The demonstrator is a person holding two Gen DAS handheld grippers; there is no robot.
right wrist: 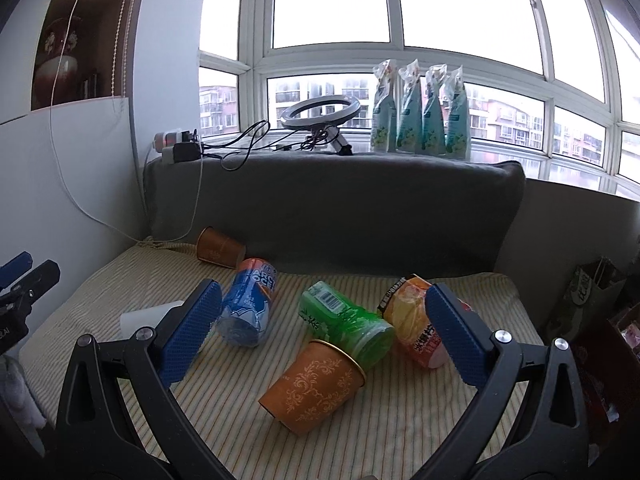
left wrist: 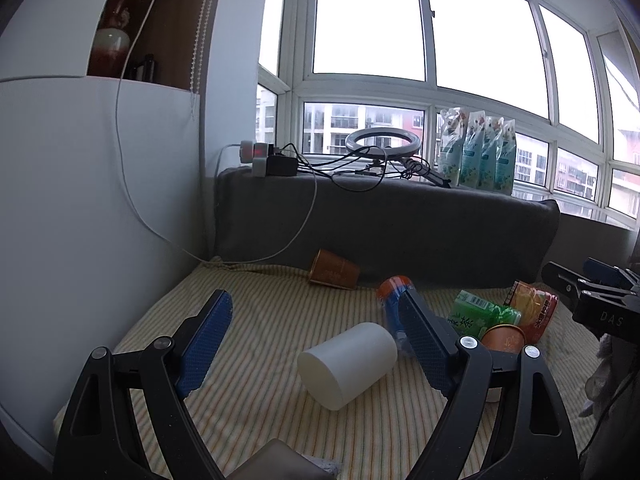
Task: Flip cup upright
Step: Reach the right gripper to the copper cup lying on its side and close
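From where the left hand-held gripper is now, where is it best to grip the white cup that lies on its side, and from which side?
Probably across the round wall of the white cup, near its middle, coming from above. It lies on its side on the striped cloth with its closed base facing the camera, so the curved sides are free. The left hand-held gripper is open, wider than the cup.

White cup [left wrist: 347,365] on its side on mat [left wrist: 256,400]; bottles [left wrist: 484,316] right of it; second cup [left wrist: 334,270] behind.
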